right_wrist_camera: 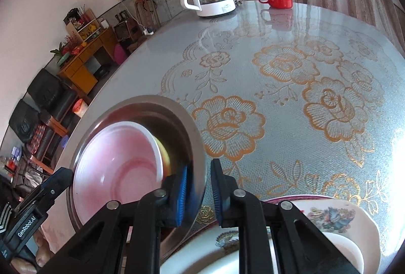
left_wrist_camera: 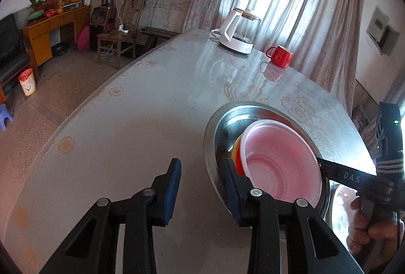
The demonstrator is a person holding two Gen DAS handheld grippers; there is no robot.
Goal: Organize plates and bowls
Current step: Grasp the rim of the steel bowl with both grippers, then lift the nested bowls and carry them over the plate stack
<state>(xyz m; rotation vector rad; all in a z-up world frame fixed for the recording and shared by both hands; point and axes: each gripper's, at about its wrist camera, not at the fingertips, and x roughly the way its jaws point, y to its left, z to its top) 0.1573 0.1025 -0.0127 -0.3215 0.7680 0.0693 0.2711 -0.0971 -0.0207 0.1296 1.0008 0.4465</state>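
Steel plate (right_wrist_camera: 195,127) rim sits between open right gripper (right_wrist_camera: 198,195); left gripper (left_wrist_camera: 202,188) open, marked GenRobot.AI

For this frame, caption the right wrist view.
Right gripper straddles the metal plate rim; pink bowl sits inside.

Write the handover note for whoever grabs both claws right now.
Left claw: open, straddling the near rim of the metal dish.
Right claw: open, straddling the opposite rim.
The dish looks tilted; whether it is off the table is unclear.
Done: pink plastic bowl nested in the dish.
Left: decorated plates sit below the right claw; where the dish goes is not shown.
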